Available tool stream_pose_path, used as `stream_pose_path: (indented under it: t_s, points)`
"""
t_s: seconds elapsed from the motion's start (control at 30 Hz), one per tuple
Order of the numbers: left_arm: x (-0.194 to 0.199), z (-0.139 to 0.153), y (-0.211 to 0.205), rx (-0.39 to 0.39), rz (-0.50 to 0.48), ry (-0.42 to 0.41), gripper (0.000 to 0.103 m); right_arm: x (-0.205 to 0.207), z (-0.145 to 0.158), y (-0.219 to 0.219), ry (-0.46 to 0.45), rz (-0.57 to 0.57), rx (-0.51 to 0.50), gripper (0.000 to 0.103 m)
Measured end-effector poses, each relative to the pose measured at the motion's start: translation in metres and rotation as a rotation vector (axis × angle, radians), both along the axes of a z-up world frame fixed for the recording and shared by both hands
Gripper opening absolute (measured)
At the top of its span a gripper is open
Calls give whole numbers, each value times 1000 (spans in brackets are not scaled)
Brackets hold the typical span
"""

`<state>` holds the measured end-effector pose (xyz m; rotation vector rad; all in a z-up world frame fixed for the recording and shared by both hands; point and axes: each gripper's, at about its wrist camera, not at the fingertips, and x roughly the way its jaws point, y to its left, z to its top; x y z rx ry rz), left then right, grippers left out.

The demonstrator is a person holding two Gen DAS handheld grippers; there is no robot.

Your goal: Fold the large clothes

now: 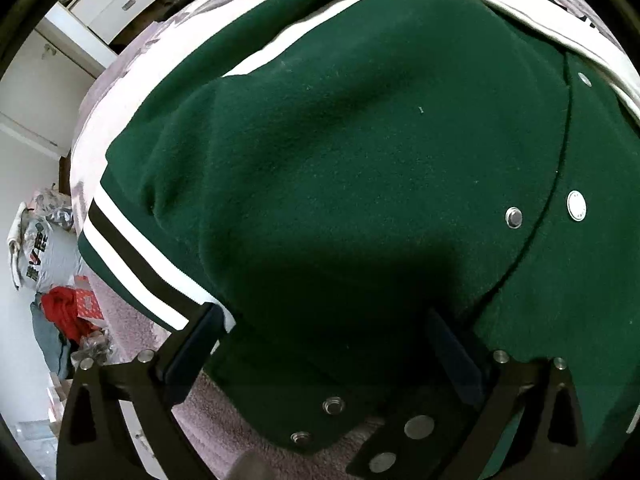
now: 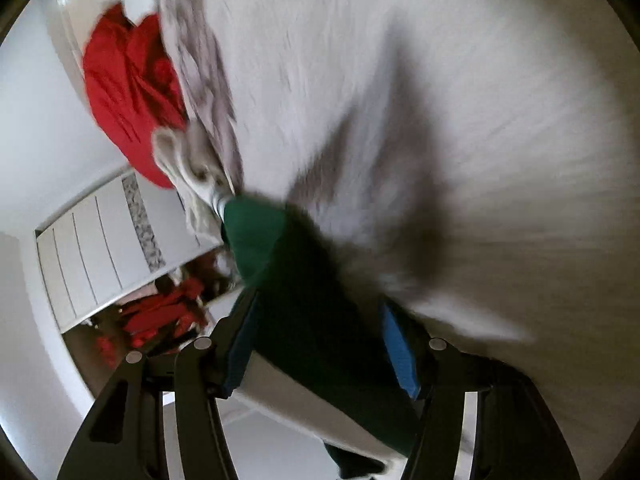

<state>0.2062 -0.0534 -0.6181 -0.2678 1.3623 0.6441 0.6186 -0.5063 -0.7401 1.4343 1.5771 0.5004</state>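
Leftward first, in the left wrist view, a clothes heap (image 1: 60,280) with a red piece lies at 9 o'clock, and a white drawer unit (image 1: 116,0) sits at 11 o'clock. A green jacket (image 1: 340,160) fills the centre, spread on a pale fleecy blanket (image 1: 132,320), its striped hem (image 1: 132,272) at 8 o'clock and silver snaps (image 1: 514,217) at 3 o'clock. The left gripper (image 1: 328,340) hangs over the jacket at 6 o'clock, jaws spread wide and released, nothing pinched between them

Over in the blurred right wrist view, a red cloth (image 2: 128,92) lies at 10 o'clock and a white cabinet (image 2: 100,248) at 8 o'clock. The right gripper (image 2: 320,344) at 6 o'clock is clenched on a bunched green fold of the jacket (image 2: 320,320), which runs up toward the centre. The blanket (image 2: 440,80) fills the frame from 12 to 4 o'clock
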Motion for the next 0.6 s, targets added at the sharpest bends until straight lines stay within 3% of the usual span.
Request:
stream_pose_path:
  t_s: [0.07,0.13,0.23,0.27,0.37,0.43,0.47,0.6]
  points:
    - [0,1,-2,0,4,10,103,10,9,22,-39,62,-86,45]
    - [4,3,-4,-1,7,27,103,18,32,40,-108,136,-270,8]
    - [11,8,-8,21,-39,83,103,32,77,44,-238,223,-541,5]
    - [15,10,-10,38,-59,102,103,38,82,31,-230,194,-583,4]
    - [22,16,-17,78,-107,151,103,59,63,-18,-74,70,-671,0]
    - [25,22,-21,99,-131,164,103,69,62,-21,-79,83,-647,0]
    - [26,30,-23,114,-141,154,103,73,66,-12,-103,155,-587,0]
    - [28,55,-29,174,-139,129,103,50,93,0,-116,354,-513,1]
